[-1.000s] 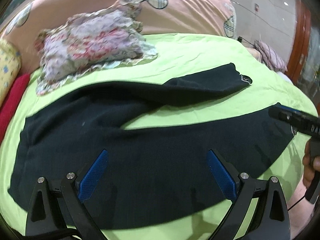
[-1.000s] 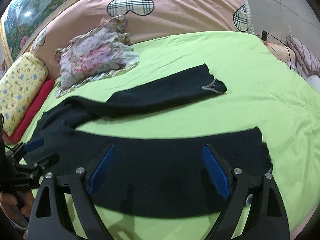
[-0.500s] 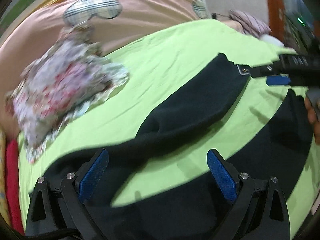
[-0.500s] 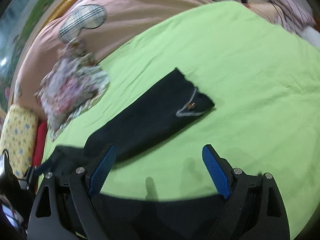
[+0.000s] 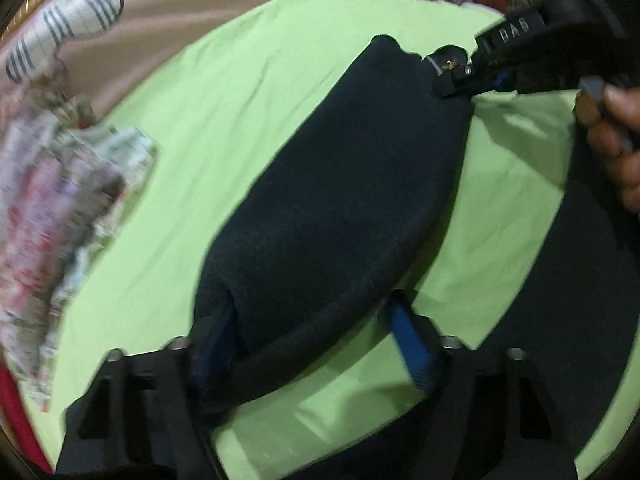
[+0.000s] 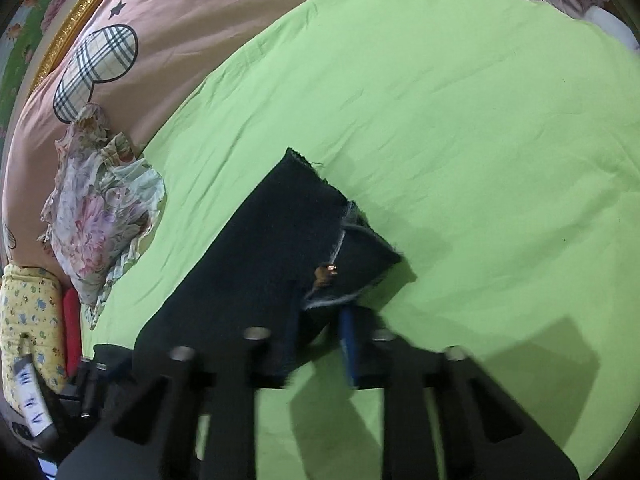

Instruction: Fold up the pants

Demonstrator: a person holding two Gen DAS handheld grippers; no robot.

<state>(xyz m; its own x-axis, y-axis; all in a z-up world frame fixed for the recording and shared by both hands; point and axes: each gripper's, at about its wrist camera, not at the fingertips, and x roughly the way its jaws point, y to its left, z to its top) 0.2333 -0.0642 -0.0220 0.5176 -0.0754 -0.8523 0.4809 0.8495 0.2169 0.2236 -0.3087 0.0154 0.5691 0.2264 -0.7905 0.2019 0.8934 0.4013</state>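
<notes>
Though smeared by motion, shows the left gripper [image 5: 310, 308] astride one dark leg of the pants [image 5: 340, 184], jaws half shut and just now closing. Has that leg bunched into a raised roll between the blue pads [image 5: 408, 344]. Cannot tell through the blur whether both pads press the cloth or merely flank it. Runs straight ahead from those pads, up and rightward, to the hem. Meets the right gripper [image 5: 456, 80] there, far ahead and right of the left one, pinched on the hem corner, with a hand [image 5: 612, 148] on its handle. Puts the other leg right of the left gripper, flat and dark on the green sheet [image 5: 260, 92].

From the right wrist, shows the right gripper [image 6: 320, 316] with jaws just closed, pads nearly together, clamping the turned-over hem corner of the pants [image 6: 272, 240]. Lies just ahead of the pads at the hem, then trails back and leftward as a flat dark strip. Leaves bare sheet [image 6: 460, 120] ahead and right of the fingers. Places a floral cloth [image 6: 100, 216] well off to the left, beside a yellow pillow [image 6: 24, 312] and nearer than a pink quilt [image 6: 200, 20].
</notes>
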